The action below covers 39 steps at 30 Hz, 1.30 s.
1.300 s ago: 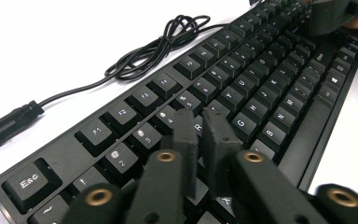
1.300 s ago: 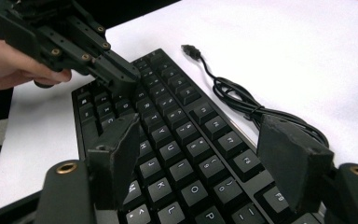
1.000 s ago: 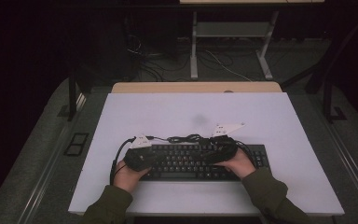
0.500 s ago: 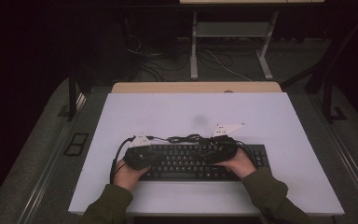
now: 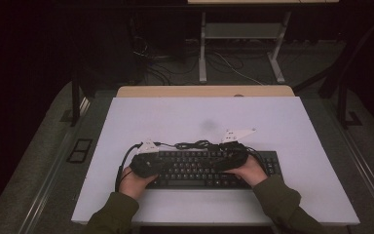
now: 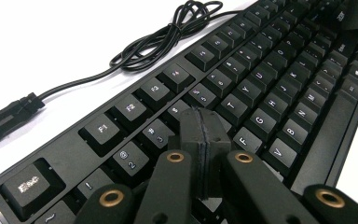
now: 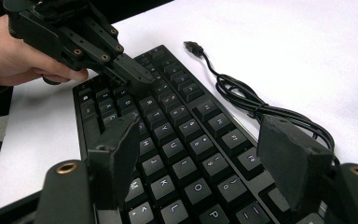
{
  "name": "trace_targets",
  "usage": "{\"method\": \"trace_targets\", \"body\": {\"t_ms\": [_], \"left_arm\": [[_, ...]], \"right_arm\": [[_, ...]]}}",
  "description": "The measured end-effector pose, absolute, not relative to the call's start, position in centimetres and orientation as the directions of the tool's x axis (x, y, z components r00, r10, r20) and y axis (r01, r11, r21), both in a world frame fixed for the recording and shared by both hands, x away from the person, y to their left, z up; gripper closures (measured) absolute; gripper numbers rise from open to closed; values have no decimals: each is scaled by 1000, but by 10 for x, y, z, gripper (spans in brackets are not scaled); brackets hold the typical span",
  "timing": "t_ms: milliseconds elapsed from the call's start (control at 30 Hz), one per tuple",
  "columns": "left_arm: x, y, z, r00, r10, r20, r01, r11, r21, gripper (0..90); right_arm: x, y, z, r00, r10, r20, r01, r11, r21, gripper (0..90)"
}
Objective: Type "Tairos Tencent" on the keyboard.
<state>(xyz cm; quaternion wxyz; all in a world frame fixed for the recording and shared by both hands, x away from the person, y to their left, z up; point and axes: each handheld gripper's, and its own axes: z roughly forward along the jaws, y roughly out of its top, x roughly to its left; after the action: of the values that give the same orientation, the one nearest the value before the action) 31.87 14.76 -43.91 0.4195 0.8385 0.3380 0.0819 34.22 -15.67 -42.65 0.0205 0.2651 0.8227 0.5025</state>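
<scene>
We work a black keyboard (image 5: pixel 202 168) that lies flat near the front edge of the white counter (image 5: pixel 175 117), one hand-held claw over each end of it. Nothing has shifted in the last second: both hands sit where they were, the keyboard has not slid, and neither claw has changed its opening.

Our left claw (image 6: pixel 200 140) has its two pads pressed flat together with nothing between them, the joined tip poised over the upper-left letter keys, just above the D and F. In the right gripper view that same closed tip (image 7: pixel 133 74) points down at the keys near the number row; whether it actually touches a keycap we cannot tell.

Our right claw (image 7: pixel 205 158) hangs over the right half of the board with its jaws spread wide apart, keys such as J, K and O in plain sight between the pads, which grip nothing.

The keyboard's cable (image 6: pixel 168 42) lies loosely coiled on the counter just behind the board, its plug (image 7: pixel 193 46) resting free, connected to nothing.

We read the stillness as a pause rather than progress. The closed left tip looks set up to press a key like a fingertip, while the open right claw seems merely to wait. The next move would call for a short, straight dip, since the neighbouring keys stand close.
</scene>
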Motion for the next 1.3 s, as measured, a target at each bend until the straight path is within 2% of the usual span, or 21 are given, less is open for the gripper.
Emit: {"method": "trace_targets", "body": {"t_ms": [467, 833, 1300], "left_arm": [[316, 151, -432, 758, 630, -170, 489, -377, 786, 865], [308, 154, -429, 764, 621, -173, 482, -372, 793, 669], [305, 154, -430, 770, 617, -164, 476, -383, 792, 415]], "right_arm": [[342, -157, -427, -861, 450, 237, 415, 353, 839, 298], [339, -152, -427, -865, 438, 245, 417, 355, 836, 341], [333, -145, -426, -872, 422, 246, 414, 368, 833, 525]]}}
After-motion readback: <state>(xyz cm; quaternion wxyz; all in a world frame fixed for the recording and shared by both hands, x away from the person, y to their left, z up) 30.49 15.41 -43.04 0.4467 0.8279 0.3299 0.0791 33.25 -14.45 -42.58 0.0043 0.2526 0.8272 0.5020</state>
